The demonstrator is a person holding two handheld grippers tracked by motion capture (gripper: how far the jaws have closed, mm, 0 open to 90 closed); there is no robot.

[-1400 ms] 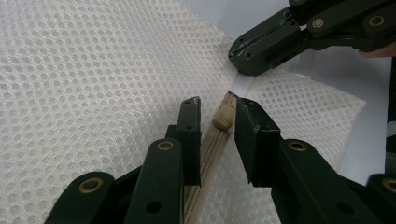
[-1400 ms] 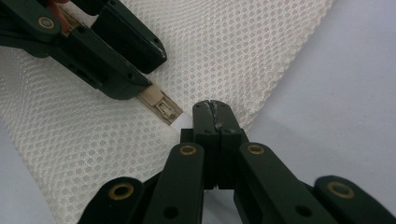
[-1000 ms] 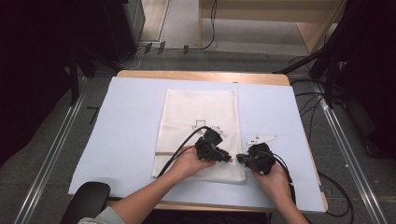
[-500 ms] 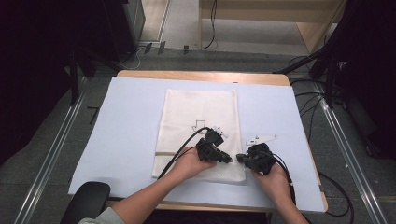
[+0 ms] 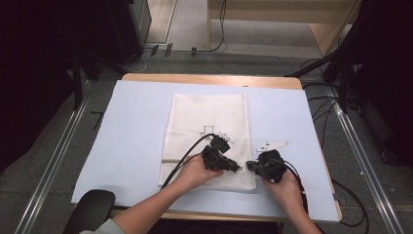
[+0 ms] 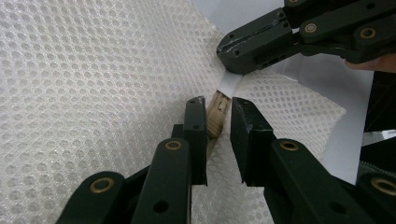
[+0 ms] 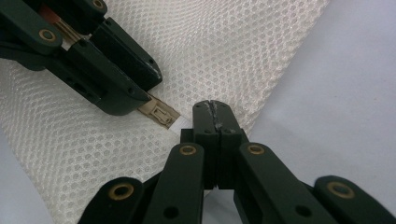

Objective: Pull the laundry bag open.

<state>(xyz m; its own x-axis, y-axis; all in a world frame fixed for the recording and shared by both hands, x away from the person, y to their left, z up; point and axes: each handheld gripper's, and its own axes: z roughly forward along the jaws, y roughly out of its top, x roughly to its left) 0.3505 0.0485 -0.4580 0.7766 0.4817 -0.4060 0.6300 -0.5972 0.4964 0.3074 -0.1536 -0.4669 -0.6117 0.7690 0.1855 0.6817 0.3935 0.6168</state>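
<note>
**Two grippers meet at the zipper on the bag's near edge**

Right gripper (image 7: 212, 109) first: jaws pressed tight together, and a small white tab (image 6: 229, 84) runs in between their tips, so it looks pinched there at the corner of the white mesh bag (image 5: 207, 131). Straight ahead of it, almost nose to nose, sits the left gripper (image 6: 215, 116). Its jaws have just been working, closing and then easing open a touch, and they stand narrowly parted with the tan zipper pull (image 6: 217, 114) between them; whether the pads (image 6: 196, 121) actually press on the pull, I can't tell.

From above, both hands sit low on the bag's near edge, left gripper (image 5: 233, 167) and right gripper (image 5: 251, 165) tip to tip with barely a gap. The bag lies flat on the pale blue mat (image 5: 122, 136), long axis running away from the person, with a small printed mark (image 5: 208, 130) mid-panel.

Here's what matters: the pull lies along the near hem, in line with the tab and just beside it, so the zipper's track runs across, toward the person's left. The left gripper is the one on the pull; the right looks set to anchor. Any slide would likely go leftward, away from the right gripper.
</note>
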